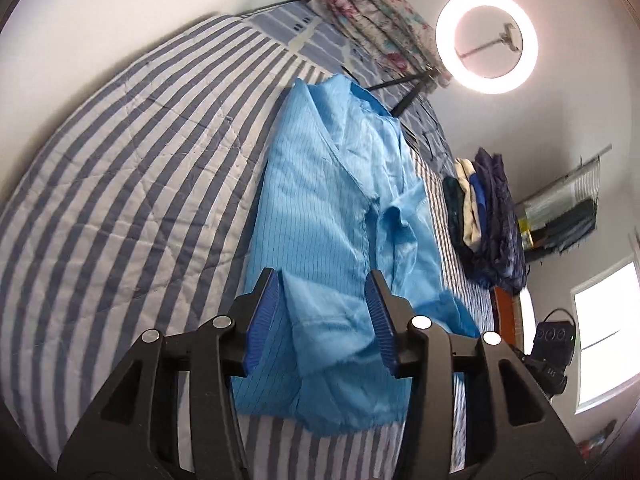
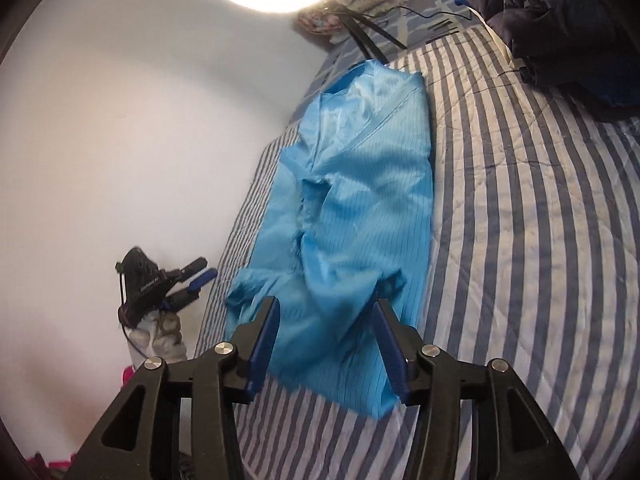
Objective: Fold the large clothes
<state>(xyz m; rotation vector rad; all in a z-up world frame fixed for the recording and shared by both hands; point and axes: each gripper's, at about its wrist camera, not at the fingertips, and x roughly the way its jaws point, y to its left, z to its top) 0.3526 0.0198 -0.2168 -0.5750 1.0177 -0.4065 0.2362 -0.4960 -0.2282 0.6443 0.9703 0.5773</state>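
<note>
A striped blue-and-white quilt [image 1: 120, 200] covers the bed on which the work is done, its bands running across the mattress toward a plain white wall. On that quilt, near the camera, lies the light blue garment [image 1: 320, 208], a thin, shiny fabric with fine dark pinstripes, folded lengthwise into a long narrow shape with its collar end pointing away; its near hem is rumpled, and one sleeve bunches up along the side. Beyond the garment, at the head of the bed, sits a floral bundle of bedding [image 1: 376, 20] beside a glowing ring light [image 1: 486, 36] on black tripod legs. To the side of the garment, at the quilt's edge, a stack of folded clothes [image 1: 484, 216] in dark blue, cream and navy is piled, with a bright window past it.

The left gripper [image 1: 324, 316] hangs just over the near hem of the garment, its blue-padded jaws parted about halfway, cloth showing between them but neither pad pressing on it. The right gripper [image 2: 326, 340] stands likewise half open above the near end of the garment [image 2: 344, 208], which rests loose on the quilt [image 2: 520, 240]. In the right wrist view the left gripper [image 2: 200, 280] shows off the bed's edge, held in a gloved hand [image 2: 160, 332].
</note>
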